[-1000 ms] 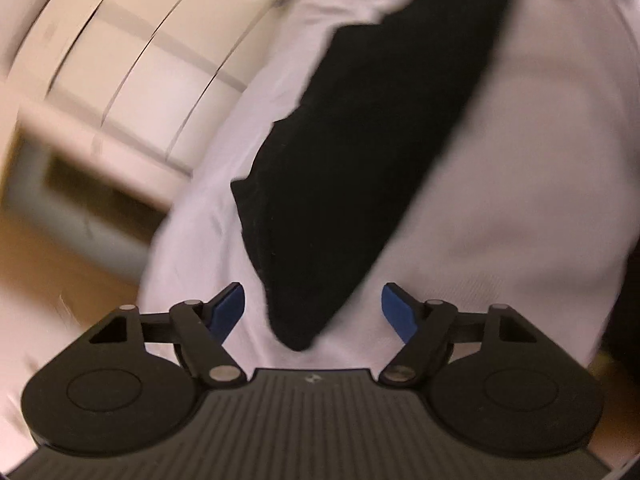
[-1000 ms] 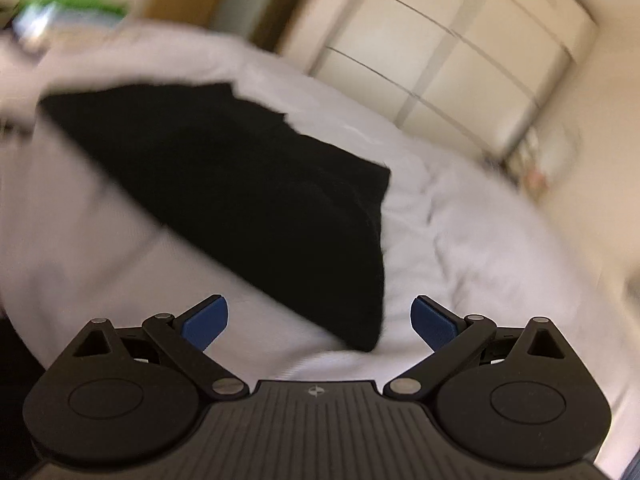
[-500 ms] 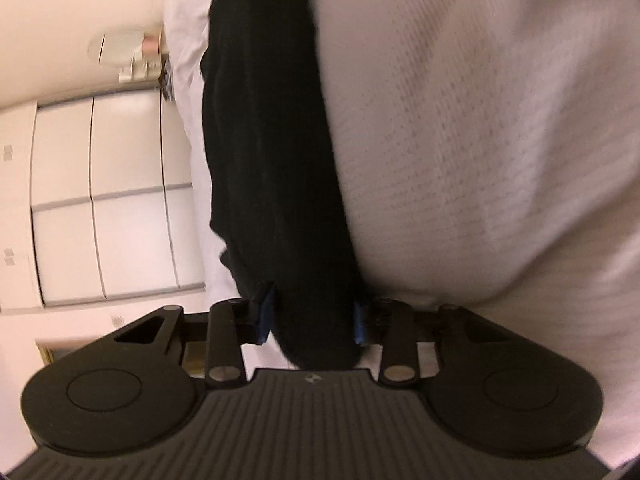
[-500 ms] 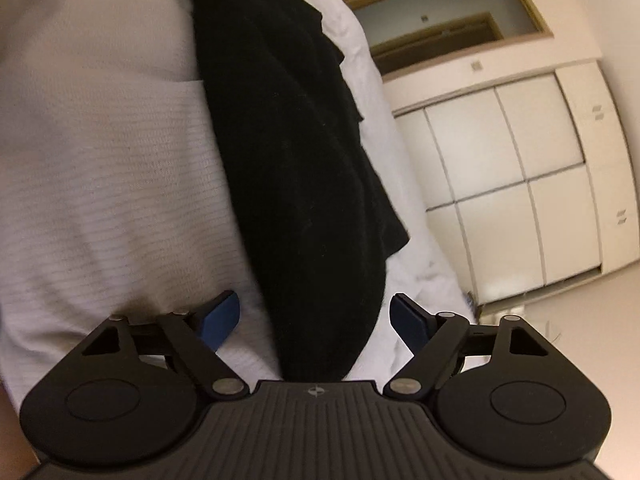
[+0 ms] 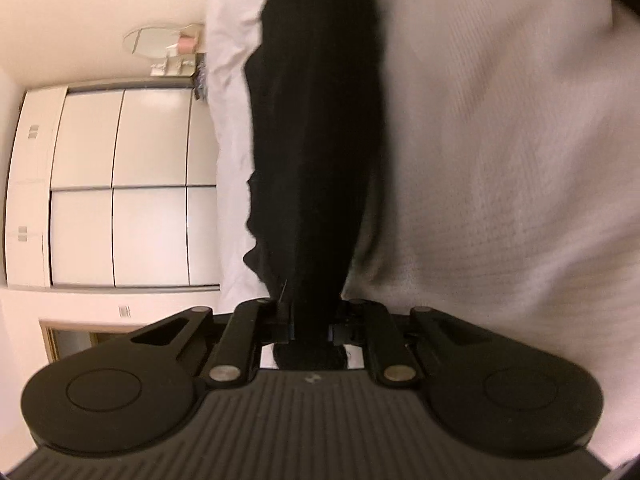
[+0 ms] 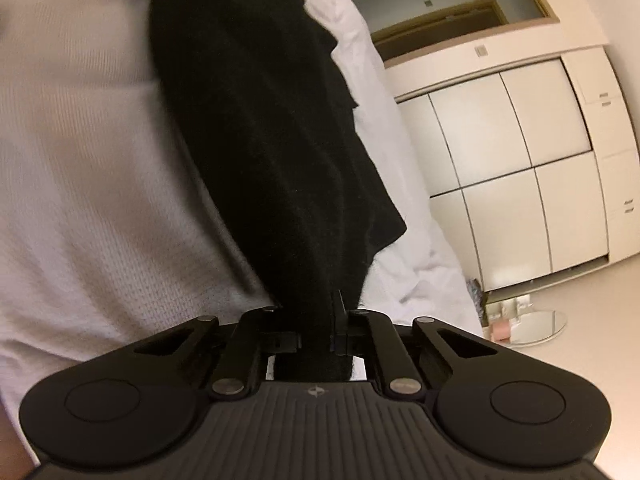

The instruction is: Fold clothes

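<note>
A black garment lies stretched over the white bedspread. My left gripper is shut on the garment's near corner, with black cloth bunched between its fingers. In the right wrist view the same black garment runs away from me across the white bedspread. My right gripper is shut on another near corner of it. Both views are rolled sideways, so the bed looks upright. The garment's far end runs out of both frames.
White wardrobe doors stand beyond the bed, also the wardrobe doors in the right wrist view. A small round mirror with toiletries sits on the pale floor by the bed. A doorway opens further back.
Both grippers came down to the garment's near edge and rolled sideways. The left one closed first, half a second ago; the right one has closed on the cloth since.
</note>
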`<state>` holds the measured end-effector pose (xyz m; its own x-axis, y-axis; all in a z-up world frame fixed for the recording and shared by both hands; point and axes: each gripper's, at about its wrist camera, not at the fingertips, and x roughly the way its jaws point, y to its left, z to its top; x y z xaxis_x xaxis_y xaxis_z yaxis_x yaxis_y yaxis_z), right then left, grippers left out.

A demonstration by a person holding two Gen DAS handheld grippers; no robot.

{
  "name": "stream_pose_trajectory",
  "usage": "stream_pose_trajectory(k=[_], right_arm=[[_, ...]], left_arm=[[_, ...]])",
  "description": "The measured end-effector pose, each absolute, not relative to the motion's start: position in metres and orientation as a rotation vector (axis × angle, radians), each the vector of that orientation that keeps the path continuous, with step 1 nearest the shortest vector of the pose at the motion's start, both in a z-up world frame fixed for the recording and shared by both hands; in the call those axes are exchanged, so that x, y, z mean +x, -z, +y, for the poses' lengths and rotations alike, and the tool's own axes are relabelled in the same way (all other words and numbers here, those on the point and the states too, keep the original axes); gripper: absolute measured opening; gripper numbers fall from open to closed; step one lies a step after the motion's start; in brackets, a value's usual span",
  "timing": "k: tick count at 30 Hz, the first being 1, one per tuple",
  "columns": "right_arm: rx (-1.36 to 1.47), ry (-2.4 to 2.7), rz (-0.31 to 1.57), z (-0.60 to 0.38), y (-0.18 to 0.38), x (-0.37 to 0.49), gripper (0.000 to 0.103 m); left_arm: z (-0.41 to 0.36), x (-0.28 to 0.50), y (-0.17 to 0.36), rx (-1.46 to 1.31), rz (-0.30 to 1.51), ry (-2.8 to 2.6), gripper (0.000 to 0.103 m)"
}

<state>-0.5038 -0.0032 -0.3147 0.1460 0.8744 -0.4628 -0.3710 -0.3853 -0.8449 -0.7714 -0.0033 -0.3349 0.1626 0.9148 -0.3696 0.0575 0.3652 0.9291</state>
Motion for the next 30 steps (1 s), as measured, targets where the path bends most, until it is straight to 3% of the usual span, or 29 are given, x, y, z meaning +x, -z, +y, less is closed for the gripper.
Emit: stream_pose_trajectory(k=[13,20,30], right_arm=[[-1.419,-1.601,-0.398,-0.145,0.282,-0.519,0.008],[-1.425,-1.718,-0.302,-0.15,0.231,-0.515,0.009],[-1.394,-2.021,0.053,-0.008,0.107,-0.464,0.009]], left_arm=[[-0.16,-0.797,0.309,0.872,1.237,-0.746,0.012],[-0.1,-0.796,0.229,0.741,1.197,-0.685,0.013],[0.003,-0.79,0.109,0.537,1.128,-0.601,0.014]])
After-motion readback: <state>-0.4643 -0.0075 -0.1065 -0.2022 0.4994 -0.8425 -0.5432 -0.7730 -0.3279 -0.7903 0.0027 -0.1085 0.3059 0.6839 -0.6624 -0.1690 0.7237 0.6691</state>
